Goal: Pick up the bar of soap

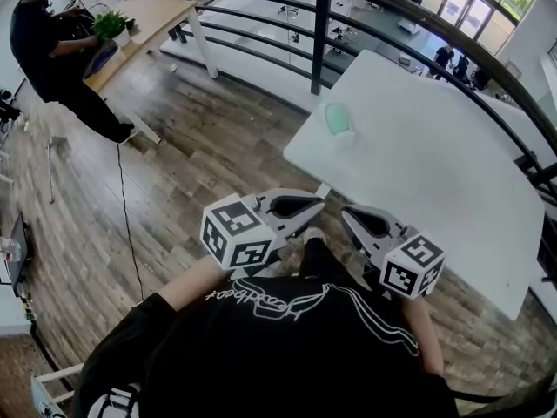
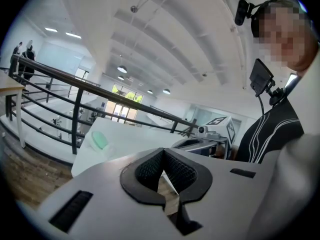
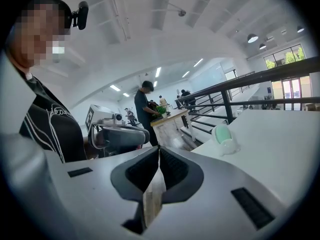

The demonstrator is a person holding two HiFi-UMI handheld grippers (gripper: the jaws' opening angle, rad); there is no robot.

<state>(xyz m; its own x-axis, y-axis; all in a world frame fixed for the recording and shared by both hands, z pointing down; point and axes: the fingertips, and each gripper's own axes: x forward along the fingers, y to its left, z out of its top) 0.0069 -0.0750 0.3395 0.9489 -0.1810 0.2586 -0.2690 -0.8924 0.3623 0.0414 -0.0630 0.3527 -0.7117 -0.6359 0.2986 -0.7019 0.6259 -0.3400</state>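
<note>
A pale green bar of soap [image 1: 337, 118] lies in a white dish near the left corner of the white table [image 1: 435, 172]. It also shows in the left gripper view as the soap [image 2: 100, 140] and in the right gripper view as the soap [image 3: 223, 133]. Both grippers are held close to the person's chest, short of the table's near edge and well apart from the soap. My left gripper [image 1: 318, 202] is shut with nothing between its jaws, tips meeting [image 2: 162, 152]. My right gripper [image 1: 346, 213] is likewise shut and empty [image 3: 158, 149].
A black metal railing [image 1: 322, 24] runs behind the table. At the far left a person [image 1: 48, 50] stands at a wooden table [image 1: 152, 16] with a green plant [image 1: 110, 26]. A black cable [image 1: 122, 198] crosses the wooden floor.
</note>
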